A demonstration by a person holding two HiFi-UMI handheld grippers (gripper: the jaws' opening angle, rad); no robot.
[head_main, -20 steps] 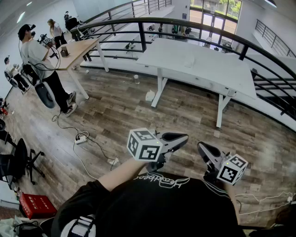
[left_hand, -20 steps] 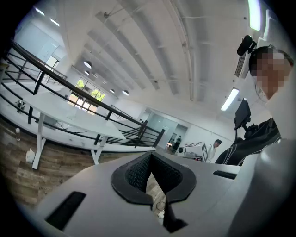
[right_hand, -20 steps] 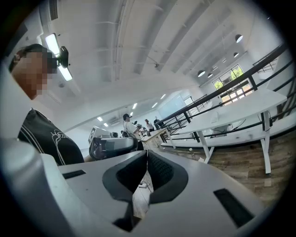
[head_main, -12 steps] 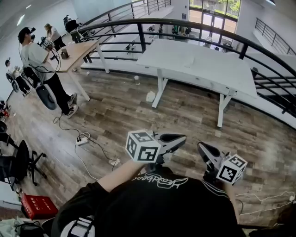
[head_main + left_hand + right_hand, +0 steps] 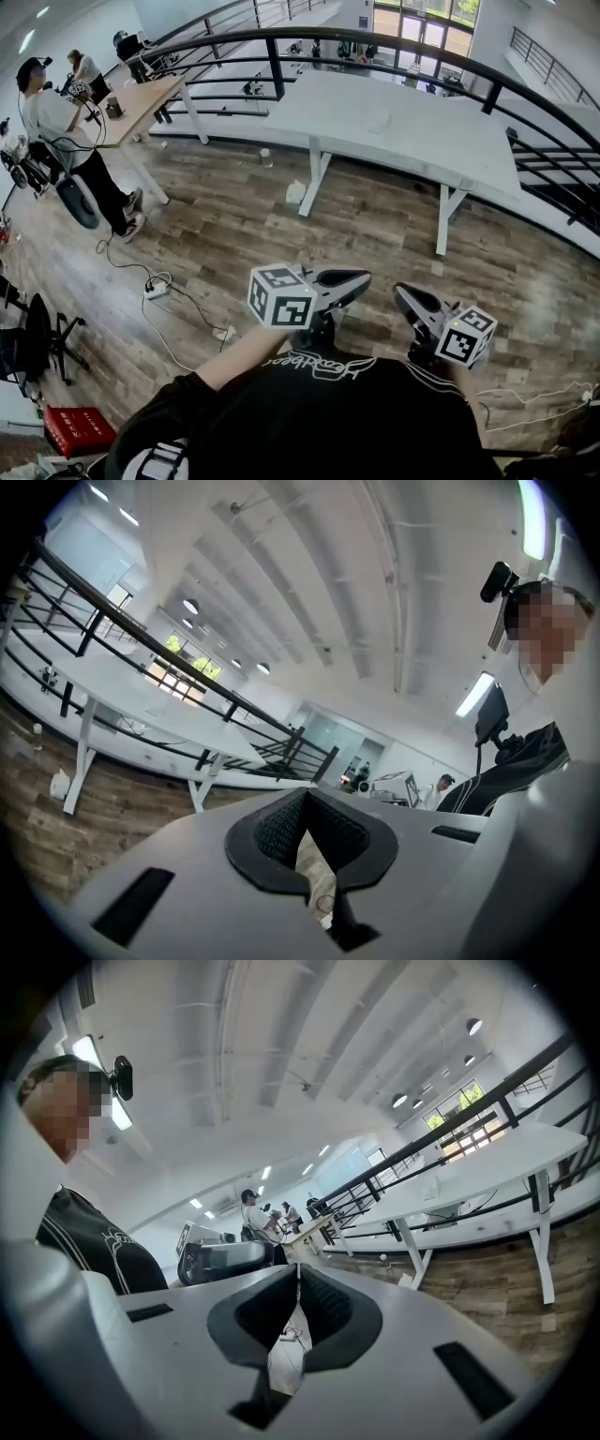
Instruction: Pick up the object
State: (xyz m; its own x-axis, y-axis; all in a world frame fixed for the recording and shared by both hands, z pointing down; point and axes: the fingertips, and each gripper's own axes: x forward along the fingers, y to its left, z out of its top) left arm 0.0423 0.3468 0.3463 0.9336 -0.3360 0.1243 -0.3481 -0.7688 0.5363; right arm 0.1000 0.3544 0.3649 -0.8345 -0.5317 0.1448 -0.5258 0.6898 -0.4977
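Right tool (image 5: 400,292) closed, seemingly empty.

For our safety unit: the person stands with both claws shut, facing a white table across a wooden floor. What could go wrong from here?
1. A cable and power strip lie loose on the floor ahead to the left; a foot might catch them.
2. The left claw and right claw are both shut and empty; reaching without opening them could just knock a thing away.
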